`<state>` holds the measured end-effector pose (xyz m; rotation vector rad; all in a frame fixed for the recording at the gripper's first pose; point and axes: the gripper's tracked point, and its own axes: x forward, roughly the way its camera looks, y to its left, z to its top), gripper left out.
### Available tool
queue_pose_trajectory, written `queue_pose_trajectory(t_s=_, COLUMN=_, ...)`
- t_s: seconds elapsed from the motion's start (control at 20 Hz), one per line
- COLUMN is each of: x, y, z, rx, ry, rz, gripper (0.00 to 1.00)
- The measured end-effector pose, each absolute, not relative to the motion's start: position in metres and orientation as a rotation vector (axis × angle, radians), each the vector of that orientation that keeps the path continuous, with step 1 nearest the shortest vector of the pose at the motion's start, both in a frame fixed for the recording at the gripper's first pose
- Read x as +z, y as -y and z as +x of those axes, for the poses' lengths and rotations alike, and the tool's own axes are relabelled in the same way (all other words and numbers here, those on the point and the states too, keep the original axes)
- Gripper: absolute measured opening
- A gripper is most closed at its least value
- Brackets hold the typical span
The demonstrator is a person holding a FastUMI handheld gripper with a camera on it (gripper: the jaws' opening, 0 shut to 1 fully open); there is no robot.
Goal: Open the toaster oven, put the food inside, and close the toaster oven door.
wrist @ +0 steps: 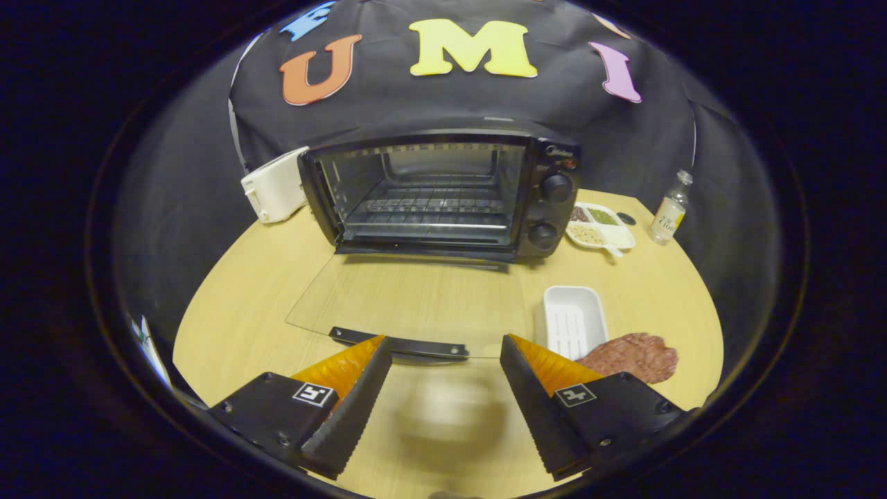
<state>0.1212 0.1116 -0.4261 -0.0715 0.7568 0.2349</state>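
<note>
Black toaster oven (443,197) at the back of the round pale wooden table (263,291), its glass door (409,298) lowered flat toward the viewer, the dark bar handle (398,343) at the near edge. The bare wire rack (429,204) is visible inside; two black knobs (551,211) sit on the right panel. The gripper (445,346) hovers over the table with its two fingers spread wide, clasping nothing; the door handle lies just ahead of them, its middle showing in the gap between the tips. The food, a flat reddish-brown slab of meat (634,355), rests on the table just right of the right finger, beside a white rectangular plastic tray (574,320). Beyond, right of the oven: a white divided dish of small dry foods (599,227) and a small clear bottle (671,209). A white appliance (276,186) stands left of the oven.
</note>
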Motion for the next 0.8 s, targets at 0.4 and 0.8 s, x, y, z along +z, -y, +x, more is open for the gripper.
queue_pose_trajectory(t_s=0.4, x=-0.39, y=0.036, z=0.142, rx=0.17, ry=-0.721, rz=-0.064, gripper=1.0)
queue_pose_trajectory(t_s=0.8, x=-0.44, y=0.053, z=0.133, rx=0.455, ry=-0.931, rz=0.167, gripper=0.94)
